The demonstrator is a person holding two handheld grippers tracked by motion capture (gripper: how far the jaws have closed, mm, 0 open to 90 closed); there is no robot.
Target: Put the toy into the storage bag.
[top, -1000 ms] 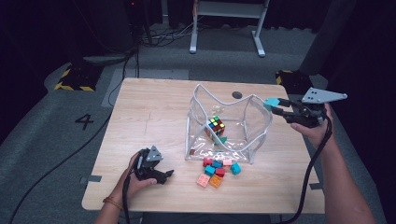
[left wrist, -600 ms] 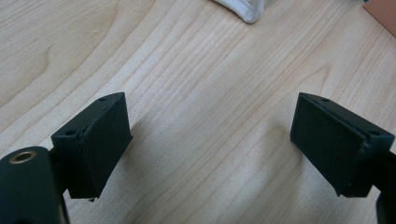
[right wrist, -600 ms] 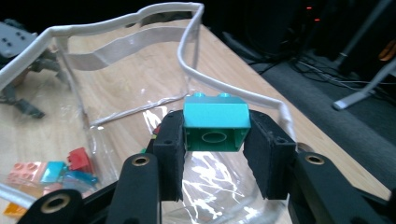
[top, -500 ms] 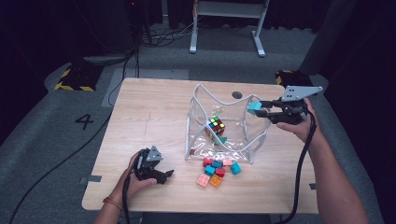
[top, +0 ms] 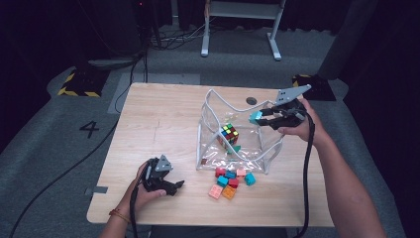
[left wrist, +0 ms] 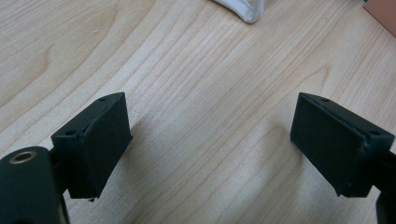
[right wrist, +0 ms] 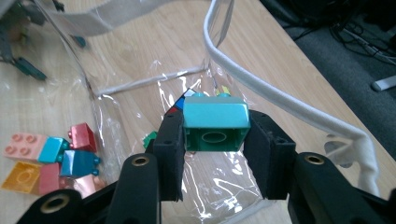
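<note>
1. The right tool [top: 261,117] pinched a teal brick [right wrist: 215,122] by its two flat sides, held over the rim of the clear bag [top: 214,101].
2. The brick looked light, rigid and smooth; a grip across its flat walls seemed surest.
3. The left tool [top: 174,187] rested spread wide on the bench [top: 163,119], holding nothing.
4. Loose bricks [top: 230,177] lay just beside the bag.

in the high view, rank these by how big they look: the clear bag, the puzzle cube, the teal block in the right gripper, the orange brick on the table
1. clear bag, by far the largest
2. puzzle cube inside it
3. orange brick and teal block in the right gripper look about alike; the block is held up nearer the camera, so I won't rank them.
</note>
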